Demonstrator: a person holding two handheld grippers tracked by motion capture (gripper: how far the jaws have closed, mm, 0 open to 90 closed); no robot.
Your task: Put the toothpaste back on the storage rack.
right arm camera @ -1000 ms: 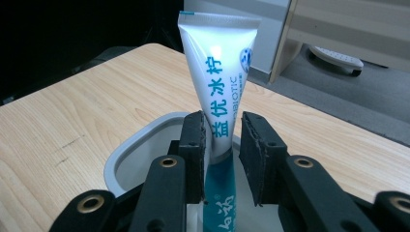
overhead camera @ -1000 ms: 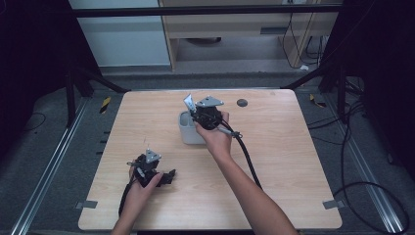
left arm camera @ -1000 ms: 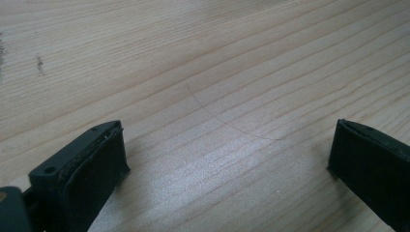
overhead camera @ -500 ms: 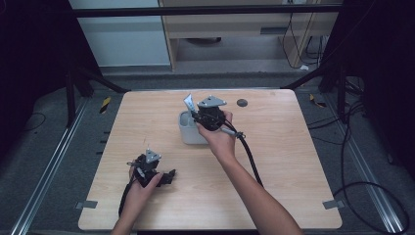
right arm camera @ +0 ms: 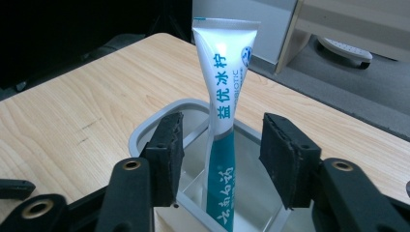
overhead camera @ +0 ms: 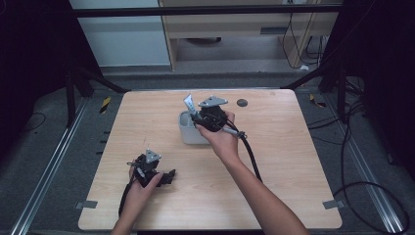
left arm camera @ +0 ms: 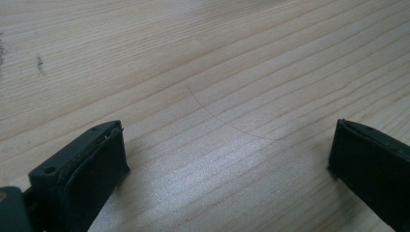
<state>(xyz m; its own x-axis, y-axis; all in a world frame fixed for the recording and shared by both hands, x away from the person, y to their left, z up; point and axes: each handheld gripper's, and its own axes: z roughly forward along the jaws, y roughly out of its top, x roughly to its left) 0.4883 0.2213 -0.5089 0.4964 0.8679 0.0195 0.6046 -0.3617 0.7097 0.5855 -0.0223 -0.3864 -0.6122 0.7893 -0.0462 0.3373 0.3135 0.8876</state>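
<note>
A toothpaste tube (right arm camera: 223, 121) is standing up inside a grey box (right arm camera: 145, 128). It is white at the top and green lower down, and its flat top end is sticking high above the rim of the box. The tube is leaning a little against the inside of the box. The box is sitting on a wooden table (overhead camera: 274, 161), a bit past the middle, toward the far side.

The right gripper (overhead camera: 198, 119) is hanging just over the box. Its two black jaws have just been opening, and now they are standing apart, one on each side of the tube, with a gap showing between each pad and the tube. So it is not squeezing the tube.

A small dark round spot (overhead camera: 242, 102) is lying on the table just past the box, off to the right.

The left gripper (left arm camera: 227, 159) is resting well away from the box, near the front left of the table. Its jaws are standing wide apart with bare wood between them.
</note>
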